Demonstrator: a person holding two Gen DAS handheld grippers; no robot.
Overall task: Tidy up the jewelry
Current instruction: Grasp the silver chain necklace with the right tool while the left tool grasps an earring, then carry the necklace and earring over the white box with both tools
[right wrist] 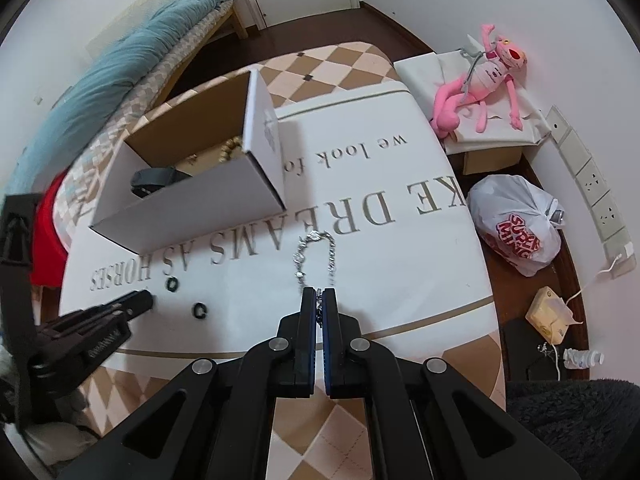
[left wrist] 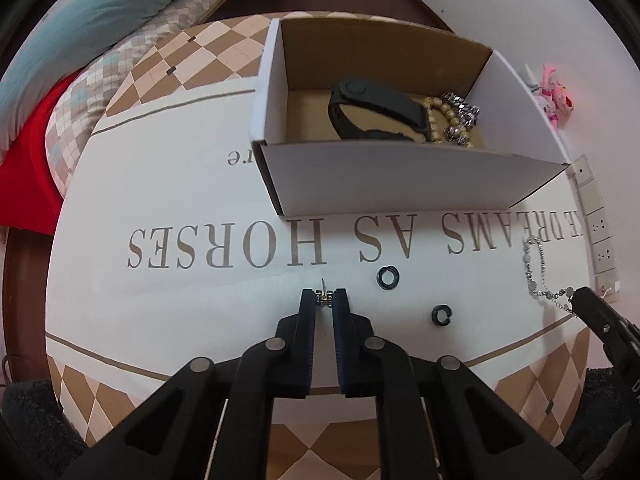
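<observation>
Left gripper (left wrist: 324,298): nearly closed, pinching a small silver earring (left wrist: 323,297), lower centre.
Right gripper (right wrist: 319,296): clamped on the silver chain bracelet (right wrist: 316,256).
Box (left wrist: 400,184): upper centre, holding jewelry.
Rings (left wrist: 387,278): 2, black, on the cloth.

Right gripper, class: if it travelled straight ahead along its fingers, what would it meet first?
The right gripper, shut on the silver chain bracelet, has that bracelet lying directly ahead on the cloth. Beyond it, probably the cardboard box's corner, though depth is unclear.
</observation>
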